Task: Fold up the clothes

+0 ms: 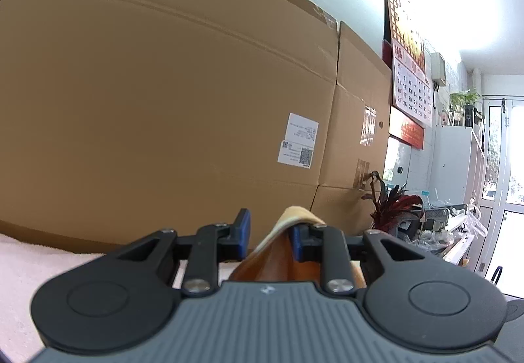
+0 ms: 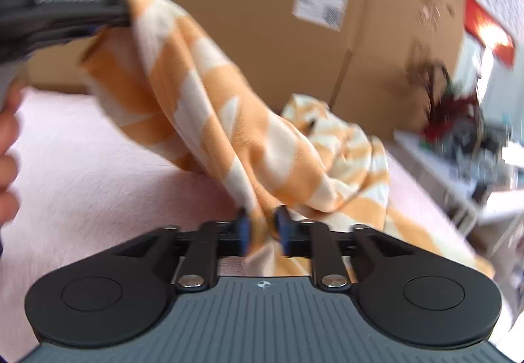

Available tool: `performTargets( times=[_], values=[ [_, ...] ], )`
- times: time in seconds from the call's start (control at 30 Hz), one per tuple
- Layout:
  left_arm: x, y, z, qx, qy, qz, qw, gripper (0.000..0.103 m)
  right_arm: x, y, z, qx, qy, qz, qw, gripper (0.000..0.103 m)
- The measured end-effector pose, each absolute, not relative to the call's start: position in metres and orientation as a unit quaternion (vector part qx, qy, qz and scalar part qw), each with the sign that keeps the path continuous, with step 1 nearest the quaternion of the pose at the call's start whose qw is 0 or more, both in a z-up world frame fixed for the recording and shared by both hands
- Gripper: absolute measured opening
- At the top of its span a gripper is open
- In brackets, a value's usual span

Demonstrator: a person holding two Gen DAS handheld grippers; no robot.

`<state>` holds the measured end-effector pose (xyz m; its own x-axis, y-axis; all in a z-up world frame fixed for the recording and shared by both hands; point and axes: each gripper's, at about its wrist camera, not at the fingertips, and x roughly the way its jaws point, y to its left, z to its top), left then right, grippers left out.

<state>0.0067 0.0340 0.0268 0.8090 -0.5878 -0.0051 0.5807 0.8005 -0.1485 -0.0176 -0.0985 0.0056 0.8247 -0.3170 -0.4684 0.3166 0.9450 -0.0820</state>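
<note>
One garment point(image 2: 229, 120), a soft knit in orange and cream stripes, is stretched over the pink fleecy bedcover point(image 2: 98, 173); part of it hangs taut between the two grippers, the rest lies crumpled on the cover just in front of the cardboard boxes point(image 2: 255, 35). The left gripper point(image 1: 271, 232), seen close from its own camera, has a cream-and-orange fold lying against one blue pad, with a gap showing beside the other pad; from the right wrist view that same gripper holds a corner of the garment aloft, so it is grasping the cloth. The right gripper point(image 2: 262, 225) has its two blue pads pinched on a bunched ridge of the fabric, clenched on it. Two large corrugated boxes stand behind the cover, flat-sided and brown, bearing two white printed labels point(image 1: 298, 143). Beyond the boxes hangs one wall calendar point(image 1: 409, 68); below it stands one red-leaved plant point(image 1: 393, 202). A person's hand point(image 2: 8, 146) shows at the edge, left of the garment.
</note>
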Motion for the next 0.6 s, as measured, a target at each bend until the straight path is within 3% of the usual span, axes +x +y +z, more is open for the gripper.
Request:
performTargets(
  times=[0.03,0.07,0.17,0.4,0.6],
  values=[
    [0.007,0.034,0.027,-0.069,0.025,-0.304,0.950,0.032,-0.025,-0.109,0.013,0.040,0.237,-0.164,0.957,0.012],
    [0.007,0.034,0.026,-0.072,0.025,-0.301,0.951,0.044,-0.035,-0.118,0.022,0.077,0.223,-0.156,0.959,0.012],
    [0.009,0.037,0.026,-0.083,0.027,-0.292,0.952,0.063,-0.065,-0.140,0.046,0.167,0.165,-0.089,0.968,0.011],
    [0.003,0.021,0.020,-0.028,0.023,-0.300,0.953,0.065,-0.116,-0.170,0.083,0.304,0.041,0.063,0.950,0.011],
    [0.012,0.007,0.012,0.018,0.049,-0.261,0.964,0.072,-0.134,-0.152,0.088,0.304,0.005,0.237,0.923,0.008]
  ],
)
